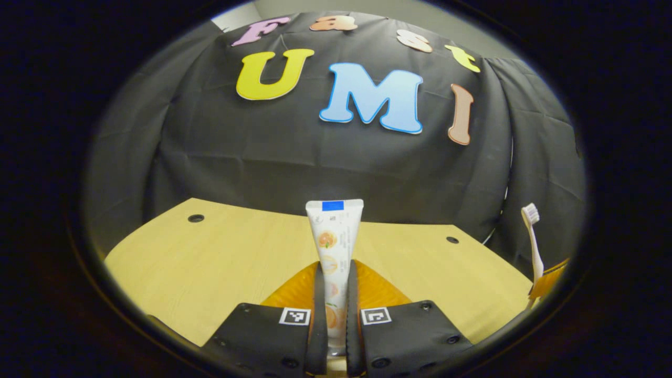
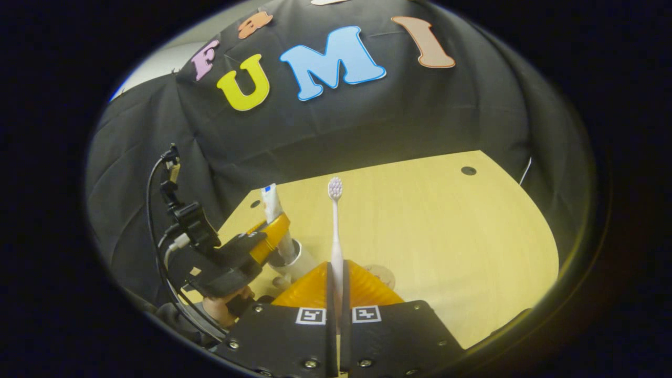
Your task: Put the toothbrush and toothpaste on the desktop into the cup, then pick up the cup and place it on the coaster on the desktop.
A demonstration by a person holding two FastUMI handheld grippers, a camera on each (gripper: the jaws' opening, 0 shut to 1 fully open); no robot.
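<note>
In the left gripper view my left gripper [image 1: 335, 273] is shut on a white toothpaste tube [image 1: 334, 231] with orange fruit prints, held upright above the wooden desktop [image 1: 220, 262]. At the far right of that view the toothbrush [image 1: 533, 236] stands up from the other gripper. In the right gripper view my right gripper [image 2: 336, 273] is shut on the white toothbrush [image 2: 335, 220], bristles up. To its left the left gripper [image 2: 265, 236] holds the toothpaste tube [image 2: 272, 202] over a white cup [image 2: 299, 260]. A round coaster [image 2: 382, 274] peeks out just right of my fingers.
The wooden desktop [image 2: 446, 236] has small dark holes [image 2: 468, 170] near its far edge. The black cloth wall rises right behind it. A hand [image 2: 226, 310] and cables [image 2: 157, 210] sit at the lower left of the right gripper view.
</note>
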